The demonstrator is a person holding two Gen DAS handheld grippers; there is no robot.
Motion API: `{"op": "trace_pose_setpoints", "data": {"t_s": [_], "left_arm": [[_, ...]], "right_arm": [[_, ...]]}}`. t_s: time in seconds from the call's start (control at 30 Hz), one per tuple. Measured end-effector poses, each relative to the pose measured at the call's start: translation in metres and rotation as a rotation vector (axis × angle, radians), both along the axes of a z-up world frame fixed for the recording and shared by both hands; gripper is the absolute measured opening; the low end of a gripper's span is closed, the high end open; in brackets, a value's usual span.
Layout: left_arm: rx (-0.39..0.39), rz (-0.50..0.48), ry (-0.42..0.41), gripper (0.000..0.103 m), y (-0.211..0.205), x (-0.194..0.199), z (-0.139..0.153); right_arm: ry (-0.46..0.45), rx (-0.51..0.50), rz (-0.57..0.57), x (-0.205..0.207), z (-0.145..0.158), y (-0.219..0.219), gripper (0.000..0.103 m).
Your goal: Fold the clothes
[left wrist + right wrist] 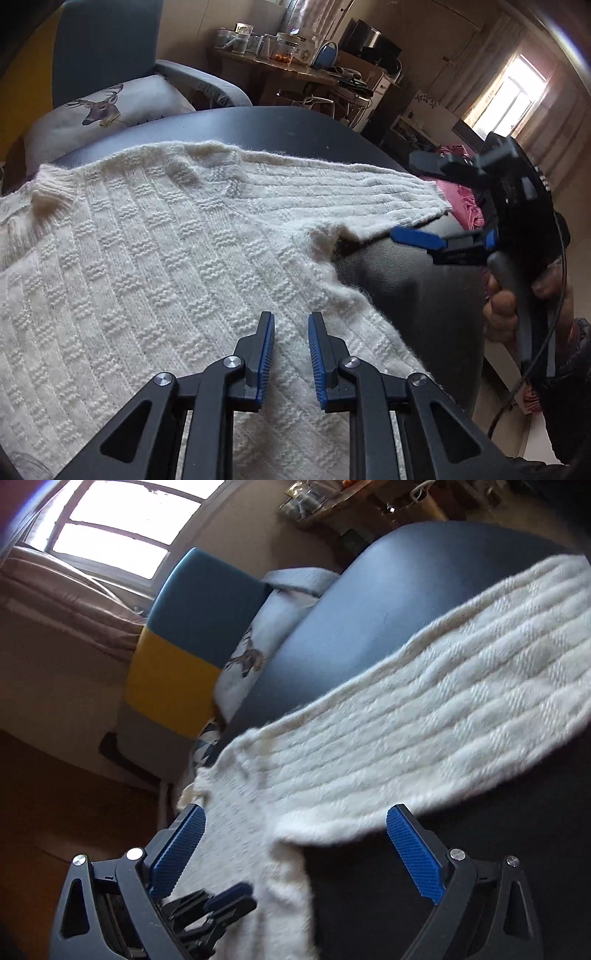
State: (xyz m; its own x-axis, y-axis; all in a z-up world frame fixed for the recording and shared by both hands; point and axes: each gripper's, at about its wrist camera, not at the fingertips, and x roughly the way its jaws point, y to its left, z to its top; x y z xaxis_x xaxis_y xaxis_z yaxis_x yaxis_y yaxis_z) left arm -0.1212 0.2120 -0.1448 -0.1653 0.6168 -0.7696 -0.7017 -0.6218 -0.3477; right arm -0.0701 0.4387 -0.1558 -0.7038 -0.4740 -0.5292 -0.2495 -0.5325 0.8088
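Left gripper low over the sweater, jaws slightly apart, nothing between them, knit right under the fingertips. Right gripper wide open, empty, hanging just off the sleeve edge. Sweater is cream, chunky basket-weave knit, spread flat on dark table, one sleeve stretched out sideways toward the table edge. Beyond: chair with deer cushion.

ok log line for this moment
stage: pre-fold | cream knit sweater flat on dark table | left gripper open above hem | right gripper open near sleeve
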Motion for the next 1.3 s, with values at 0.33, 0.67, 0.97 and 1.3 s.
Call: {"op": "trace_pose_setpoints", "data": {"t_s": [0.33, 0.67, 0.97, 1.3], "left_arm": [[0.009, -0.052, -0.029, 0.018, 0.02, 0.017, -0.015], [0.053, -0.04, -0.077, 0.018, 0.023, 0.006, -0.006], [0.082, -0.049, -0.08, 0.018, 0.05, -0.011, 0.007], [-0.009, -0.064, -0.041, 0.018, 0.059, 0.015, -0.018]], "right_arm": [[0.048, -0.112, 0.004, -0.043, -0.019, -0.049, 0.103], [0.086, -0.151, -0.275, 0.021, -0.007, 0.018, 0.103], [-0.091, 0.656, -0.01, -0.002, 0.055, -0.008, 0.103], [-0.29, 0.918, 0.011, -0.034, -0.015, 0.015, 0.103]]}}
